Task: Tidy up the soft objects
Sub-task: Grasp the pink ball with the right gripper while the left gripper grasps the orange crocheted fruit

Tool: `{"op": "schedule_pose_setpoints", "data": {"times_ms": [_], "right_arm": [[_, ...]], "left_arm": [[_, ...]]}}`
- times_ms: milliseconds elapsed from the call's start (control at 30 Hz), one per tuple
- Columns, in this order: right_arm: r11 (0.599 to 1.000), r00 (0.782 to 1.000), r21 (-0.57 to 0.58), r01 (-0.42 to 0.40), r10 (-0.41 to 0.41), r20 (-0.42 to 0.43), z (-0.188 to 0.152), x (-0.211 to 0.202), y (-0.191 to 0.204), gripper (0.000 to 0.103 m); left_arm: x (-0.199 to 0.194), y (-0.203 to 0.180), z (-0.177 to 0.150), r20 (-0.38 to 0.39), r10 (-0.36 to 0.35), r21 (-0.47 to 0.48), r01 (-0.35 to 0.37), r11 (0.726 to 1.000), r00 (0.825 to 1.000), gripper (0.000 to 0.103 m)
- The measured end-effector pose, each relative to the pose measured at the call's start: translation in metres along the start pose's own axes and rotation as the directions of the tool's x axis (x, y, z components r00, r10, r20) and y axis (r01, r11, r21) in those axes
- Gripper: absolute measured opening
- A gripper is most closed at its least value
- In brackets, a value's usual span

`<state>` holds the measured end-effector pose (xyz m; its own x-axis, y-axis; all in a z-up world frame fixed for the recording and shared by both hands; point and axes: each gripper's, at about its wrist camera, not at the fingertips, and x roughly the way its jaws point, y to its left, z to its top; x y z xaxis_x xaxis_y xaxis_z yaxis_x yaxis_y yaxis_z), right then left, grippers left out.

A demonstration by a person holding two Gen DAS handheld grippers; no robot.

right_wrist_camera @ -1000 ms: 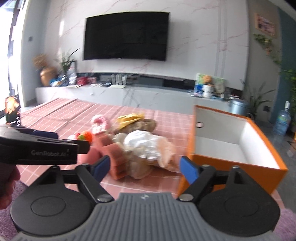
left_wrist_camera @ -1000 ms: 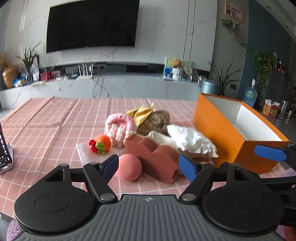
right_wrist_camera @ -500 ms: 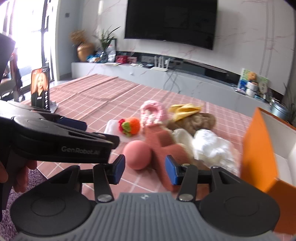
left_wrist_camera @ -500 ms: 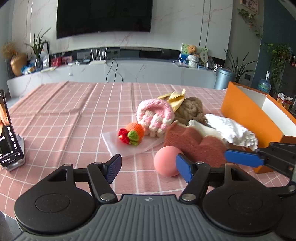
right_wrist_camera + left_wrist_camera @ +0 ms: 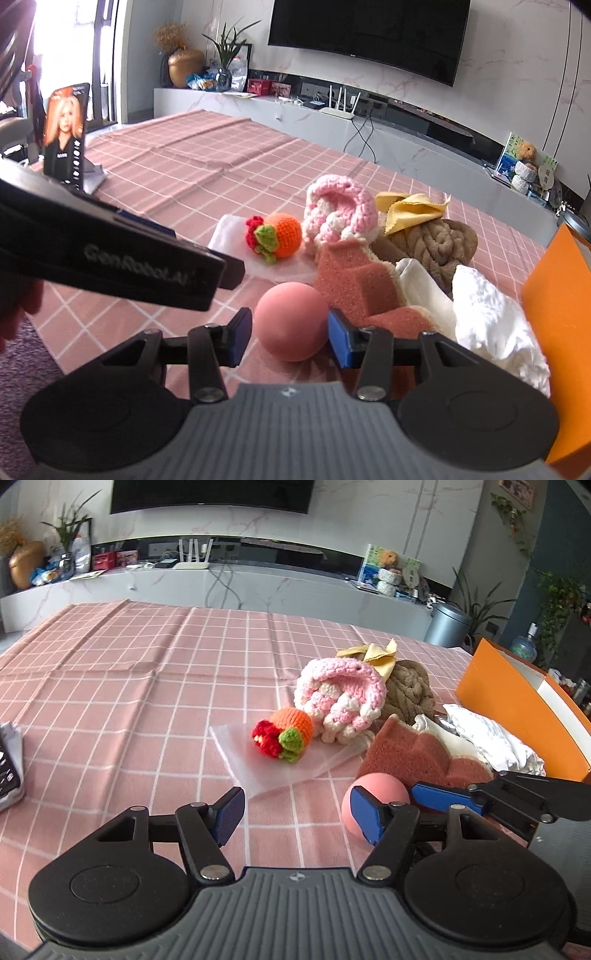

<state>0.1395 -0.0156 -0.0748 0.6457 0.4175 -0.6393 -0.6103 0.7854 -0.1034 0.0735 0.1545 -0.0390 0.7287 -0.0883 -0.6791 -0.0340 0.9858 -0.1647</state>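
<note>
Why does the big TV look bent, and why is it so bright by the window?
In the left wrist view the fisheye lens curves the TV and cabinet edge; in the right wrist view daylight washes out the window, and the left gripper's nearby arm looks blurry.

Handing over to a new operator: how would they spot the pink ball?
Find the orange box on the pink checked tablecloth; soft things are heaped beside it. At the near edge of that heap, against the brown sponge, sits the pink ball, the only smooth, round thing there.

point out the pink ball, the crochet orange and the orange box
pink ball (image 5: 291, 321), right wrist view, middle of its front.
crochet orange (image 5: 286, 230), right wrist view, orange body.
orange box (image 5: 517, 712), left wrist view, outer side wall.
</note>
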Motion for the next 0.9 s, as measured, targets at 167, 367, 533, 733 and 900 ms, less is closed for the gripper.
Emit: {"op": "schedule_pose_setpoints", "data": {"times_ms": [167, 367, 533, 733, 900], "right_arm": [[1.0, 1.0, 0.0, -0.007, 0.007, 0.005, 0.004, 0.008, -0.008, 0.046], [0.998, 0.999, -0.056, -0.011, 0.013, 0.03, 0.008, 0.017, -0.006, 0.052], [0.997, 0.997, -0.063, -0.045, 0.049, 0.057, 0.022, 0.017, -0.013, 0.029], [0.997, 0.992, -0.063, -0.048, 0.055, 0.111, 0.04, 0.022, -0.021, 0.026], [0.991, 0.996, -0.118, -0.07, 0.077, 0.052, 0.04, 0.04, -0.02, 0.029]], "left_arm": [[0.016, 0.003, 0.012, -0.009, -0.021, 0.032, 0.021, 0.999, 1.0, 0.076], [0.037, 0.005, 0.03, -0.015, -0.006, 0.095, 0.008, 0.995, 1.0, 0.076], [0.046, 0.012, 0.038, -0.034, -0.004, 0.131, 0.009, 0.991, 0.999, 0.074], [0.056, 0.02, 0.047, -0.055, -0.001, 0.148, 0.009, 0.989, 0.998, 0.073], [0.075, 0.021, 0.053, -0.093, -0.031, 0.169, 0.047, 0.984, 0.995, 0.069]]}}
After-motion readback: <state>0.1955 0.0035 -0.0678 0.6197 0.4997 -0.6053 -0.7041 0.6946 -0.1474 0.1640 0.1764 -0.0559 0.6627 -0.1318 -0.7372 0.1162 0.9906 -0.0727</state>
